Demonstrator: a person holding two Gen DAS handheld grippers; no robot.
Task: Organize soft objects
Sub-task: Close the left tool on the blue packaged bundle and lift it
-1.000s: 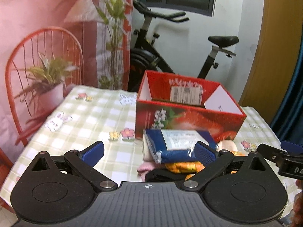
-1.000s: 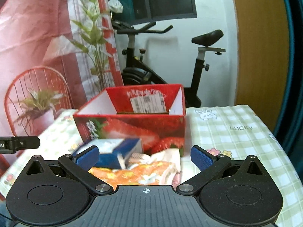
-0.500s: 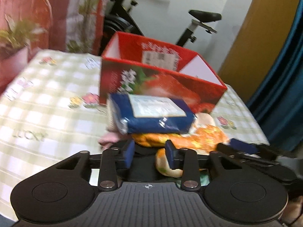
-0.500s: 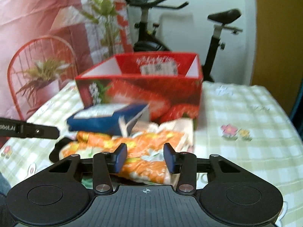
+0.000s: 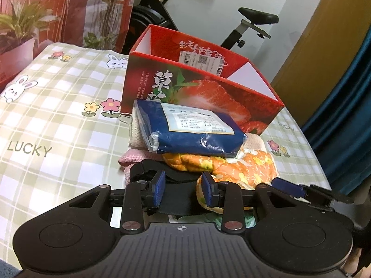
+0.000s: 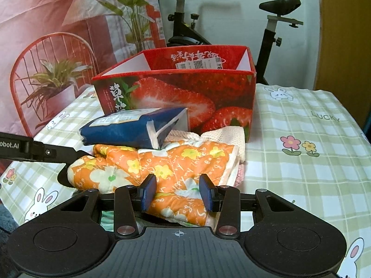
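Orange cloth (image 6: 162, 169) pinched at its near edge in the right gripper (image 6: 177, 194), jaws just drawn in from wide and now pressing its folds. Black cloth (image 5: 178, 197) caught likewise in the left gripper (image 5: 183, 191), jaws just narrowed onto it, with the orange cloth's end brushing the right-hand pad. Just beyond both sets of jaws, on top of the pile: blue packet (image 5: 190, 132), tilted. Beneath it, pink cloth (image 5: 132, 159). Further ahead, red box (image 5: 208, 92), open-topped, on the checked tablecloth (image 5: 58, 127).

Likely trouble on lifting: packet sliding off as the layers beneath shift, landing beside the pile rather than in the box. Also possible: only a thin fold gripped, so slipping free. Or two grips on different layers, pulling the heap apart.
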